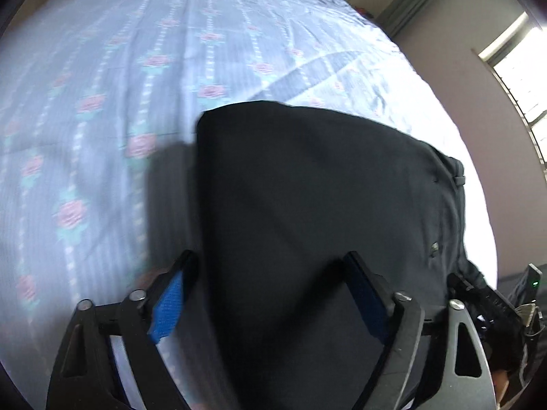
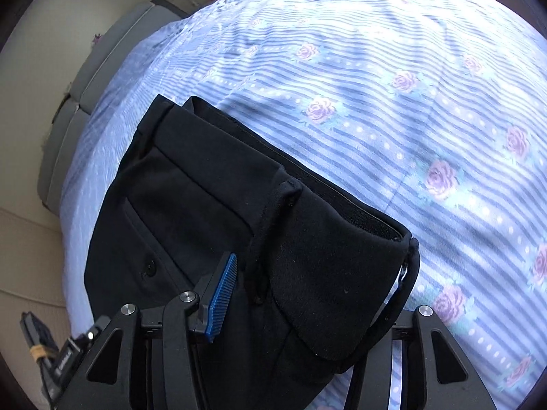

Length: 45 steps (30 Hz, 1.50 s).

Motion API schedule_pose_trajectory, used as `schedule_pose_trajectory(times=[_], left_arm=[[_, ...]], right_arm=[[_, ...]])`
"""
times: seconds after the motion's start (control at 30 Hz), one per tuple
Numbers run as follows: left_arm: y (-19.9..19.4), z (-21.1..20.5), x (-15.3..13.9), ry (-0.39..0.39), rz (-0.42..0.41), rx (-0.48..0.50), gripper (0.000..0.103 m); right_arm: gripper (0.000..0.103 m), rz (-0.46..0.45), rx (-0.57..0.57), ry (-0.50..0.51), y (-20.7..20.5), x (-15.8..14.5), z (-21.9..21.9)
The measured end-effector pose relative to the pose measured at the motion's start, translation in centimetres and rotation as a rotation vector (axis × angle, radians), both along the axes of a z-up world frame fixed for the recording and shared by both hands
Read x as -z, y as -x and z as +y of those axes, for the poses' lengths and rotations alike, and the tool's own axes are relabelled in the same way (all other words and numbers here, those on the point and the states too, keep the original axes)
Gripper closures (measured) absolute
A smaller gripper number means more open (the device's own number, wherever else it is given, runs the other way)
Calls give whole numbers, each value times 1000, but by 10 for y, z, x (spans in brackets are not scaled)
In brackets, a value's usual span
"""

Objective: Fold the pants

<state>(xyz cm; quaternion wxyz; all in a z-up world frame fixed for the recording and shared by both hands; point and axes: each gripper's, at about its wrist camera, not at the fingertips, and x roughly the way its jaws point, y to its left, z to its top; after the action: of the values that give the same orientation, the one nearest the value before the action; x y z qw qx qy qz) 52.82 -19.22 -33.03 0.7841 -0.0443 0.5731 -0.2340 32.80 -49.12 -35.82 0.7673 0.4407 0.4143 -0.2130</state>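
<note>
Black pants (image 1: 324, 205) lie folded on the bed. My left gripper (image 1: 270, 273) is open just above their near part, one blue pad (image 1: 167, 311) over the sheet by the left edge, the other pad (image 1: 369, 304) over the cloth. In the right wrist view the pants (image 2: 191, 205) show the waistband, a buttoned back pocket and a hem end (image 2: 328, 290) lying on top. My right gripper (image 2: 294, 294) is open. Its left blue pad (image 2: 222, 297) stands over the cloth; the hem end hides the right finger.
The bed has a blue striped sheet with pink roses (image 1: 102, 102), also in the right wrist view (image 2: 410, 102). A window (image 1: 519, 68) and a wall are on the right. A grey bed frame (image 2: 68, 102) and beige floor lie at left.
</note>
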Motion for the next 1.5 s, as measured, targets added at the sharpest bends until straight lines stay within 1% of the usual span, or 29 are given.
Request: schedule_pose_trajectory(times=[0.03, 0.13, 0.17, 0.2, 0.23, 0.3, 0.33, 0.37, 0.4, 0.43, 0.47, 0.5, 0.57, 0.67, 0.77, 0.87, 1.0, 1.07, 1.1, 1.2, 1.33, 1.43, 1.5], left_arm=[[-3, -4, 0, 26, 6, 9, 30], [-13, -15, 5, 55, 34, 5, 31], [-15, -16, 8, 60, 45, 2, 31], [-17, -16, 9, 63, 54, -5, 33], [-18, -16, 8, 63, 64, -15, 38], [-19, -16, 0, 61, 80, -18, 60], [-15, -15, -6, 60, 79, -16, 67], [-10, -11, -12, 62, 76, -13, 77], [-8, -11, -20, 75, 75, -13, 83], [-6, -10, -26, 89, 79, -18, 85], [-2, -10, -34, 98, 80, -27, 85], [2, -10, -41, 109, 78, -42, 86], [11, -12, -55, 119, 69, -57, 86], [33, -14, -85, 106, 30, -58, 86], [62, -7, -116, 90, 5, -63, 86], [98, 10, -145, 68, -20, -75, 86], [151, 39, -182, 54, -44, -146, 86], [180, 56, -196, 47, -51, -197, 86], [198, 69, -204, 47, -51, -237, 86], [229, 91, -216, 55, -61, -313, 86], [266, 141, -225, 68, -74, -386, 86], [278, 183, -228, 80, -84, -422, 86], [285, 218, -231, 93, -97, -441, 86]], right_arm=[[53, 1, -7, -2, -5, 0, -1], [53, 5, -34, 2, -12, -1, -2], [53, 6, -46, 4, -8, 2, -3], [53, 8, -53, 5, -6, 2, -4], [53, 12, -59, 8, -9, 1, -5], [53, 24, -69, 11, -9, -1, -4], [53, 34, -76, 11, -11, -2, -4], [56, 41, -85, 11, -13, -5, -4], [62, 47, -99, 20, -14, -10, -3], [66, 50, -117, 34, -16, -16, -1], [73, 46, -143, 52, -17, -24, 2], [75, 39, -171, 65, -16, -32, 4], [78, 21, -209, 62, -14, -47, 6], [79, -24, -271, 46, -8, -79, 7], [79, -53, -349, 80, 1, -116, 14], [79, -74, -442, 97, 17, -147, 24], [79, -94, -575, 108, 40, -184, 45], [79, -103, -648, 105, 52, -198, 59], [79, -104, -679, 104, 55, -205, 67], [79, -117, -767, 92, 65, -221, 89], [79, -131, -862, 113, 75, -237, 130], [79, -136, -905, 115, 76, -244, 167], [79, -140, -935, 132, 76, -250, 200]])
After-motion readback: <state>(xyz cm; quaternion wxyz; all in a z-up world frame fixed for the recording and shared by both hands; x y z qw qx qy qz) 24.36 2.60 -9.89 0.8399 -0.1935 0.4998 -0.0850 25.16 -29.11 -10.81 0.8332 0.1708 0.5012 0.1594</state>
